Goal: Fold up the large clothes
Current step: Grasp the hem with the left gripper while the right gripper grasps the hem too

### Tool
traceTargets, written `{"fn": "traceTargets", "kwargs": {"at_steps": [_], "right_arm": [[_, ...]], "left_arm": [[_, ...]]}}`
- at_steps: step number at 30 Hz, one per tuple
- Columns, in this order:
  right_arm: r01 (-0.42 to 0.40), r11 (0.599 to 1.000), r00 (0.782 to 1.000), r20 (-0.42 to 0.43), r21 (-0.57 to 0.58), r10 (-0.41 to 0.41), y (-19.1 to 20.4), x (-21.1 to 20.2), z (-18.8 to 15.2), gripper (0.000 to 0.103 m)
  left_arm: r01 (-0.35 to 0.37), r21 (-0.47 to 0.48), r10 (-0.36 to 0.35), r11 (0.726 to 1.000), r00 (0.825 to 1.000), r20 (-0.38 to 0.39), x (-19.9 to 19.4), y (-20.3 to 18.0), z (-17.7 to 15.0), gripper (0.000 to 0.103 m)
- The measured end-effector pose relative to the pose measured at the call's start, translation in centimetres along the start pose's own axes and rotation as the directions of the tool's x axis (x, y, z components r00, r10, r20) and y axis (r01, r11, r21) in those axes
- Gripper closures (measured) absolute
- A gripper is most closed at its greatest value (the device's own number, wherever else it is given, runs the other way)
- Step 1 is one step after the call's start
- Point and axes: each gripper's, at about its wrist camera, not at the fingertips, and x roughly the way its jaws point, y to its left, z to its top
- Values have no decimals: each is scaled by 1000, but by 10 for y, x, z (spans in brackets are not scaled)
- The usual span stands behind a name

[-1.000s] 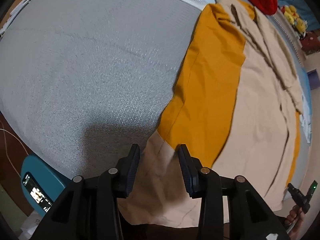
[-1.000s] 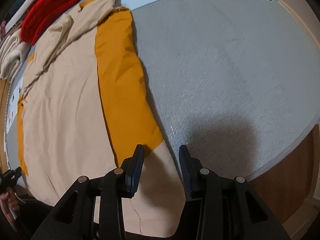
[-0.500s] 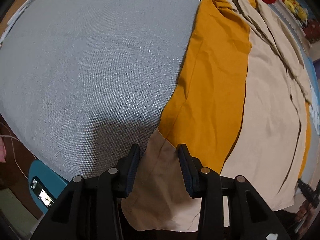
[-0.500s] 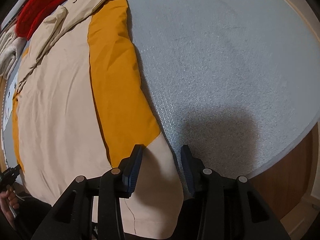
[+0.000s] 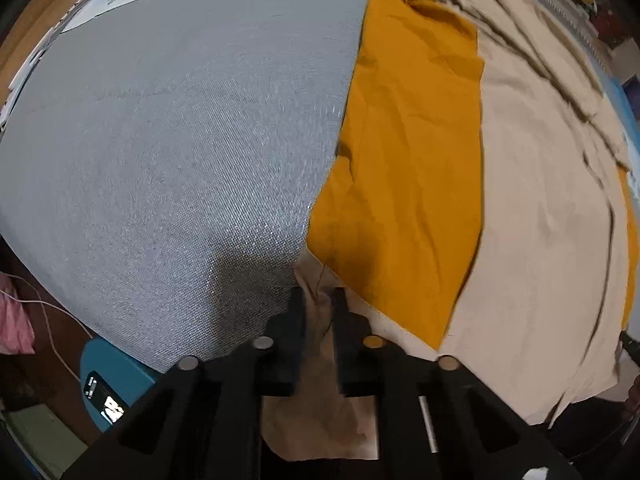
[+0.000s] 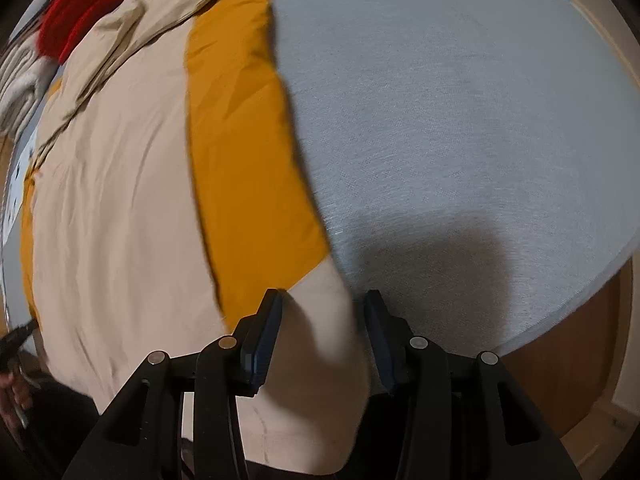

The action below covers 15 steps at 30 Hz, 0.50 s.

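A large beige and mustard-orange garment (image 5: 520, 208) lies flat on a grey mat (image 5: 180, 120), its beige hem hanging over the near edge. My left gripper (image 5: 319, 300) is shut on a pinch of the beige hem at the garment's left corner. In the right wrist view the same garment (image 6: 120, 200) lies left of the grey mat (image 6: 460, 120). My right gripper (image 6: 323, 304) is open, its jaws standing on either side of the beige hem corner (image 6: 320, 320).
A red cloth (image 6: 80, 12) and a folded pale cloth (image 6: 16, 88) lie at the far end. A teal object with a small screen (image 5: 108, 380) and a pink cloth (image 5: 14, 320) sit below the mat's left edge. Wooden floor (image 6: 568, 340) shows at right.
My left gripper has closed on the beige hem, which now bunches between its fingers. My right gripper stays open and has moved slightly closer to the hem corner.
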Motion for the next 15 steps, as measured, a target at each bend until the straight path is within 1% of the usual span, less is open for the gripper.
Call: {"fn": "traceTargets", "kwargs": {"at_steps": [1, 2, 3, 5, 7, 9, 10, 11, 12, 14, 15], "right_arm": [[-22, 1000, 1000, 9, -12, 22, 3, -2, 0, 76], [-62, 998, 998, 29, -16, 62, 6, -8, 0, 93], [-81, 997, 995, 52, -13, 82, 7, -14, 0, 93], [-113, 994, 990, 78, -1, 113, 7, -22, 1, 93], [-91, 995, 994, 56, 30, 89, 2, -18, 3, 93], [-69, 996, 997, 20, 58, 68, -2, -10, 1, 87], [-57, 997, 998, -2, 55, 58, -2, -5, 0, 85], [-48, 998, 999, -23, 41, 49, 0, 0, -2, 81], [-39, 999, 999, -27, 24, 40, 3, 2, -5, 78], [-11, 1000, 1000, -24, -23, 11, 13, 3, -8, 76], [-2, 999, 1000, -25, -34, 1, 15, 2, -9, 75]], "left_arm": [[10, -3, -10, 1000, 1000, 25, -6, 1, -1, 95], [18, -3, -18, 1000, 999, 41, -10, 1, -2, 95], [33, -1, -33, 999, 998, 59, -15, 2, -4, 95], [49, -2, -48, 999, 998, 50, -15, 3, -4, 95], [53, -19, -53, 998, 999, -12, -4, 5, -6, 91], [46, -22, -47, 999, 997, -58, 5, 4, -8, 88], [39, -12, -40, 999, 997, -60, 7, 3, -8, 88], [27, 5, -26, 1000, 998, -57, 7, 1, -8, 88], [22, 9, -22, 1000, 998, -56, 8, -1, -8, 88], [18, 1, -18, 1000, 998, -53, 9, 0, -9, 86], [13, -6, -13, 1000, 999, -51, 9, 0, -8, 83]]}}
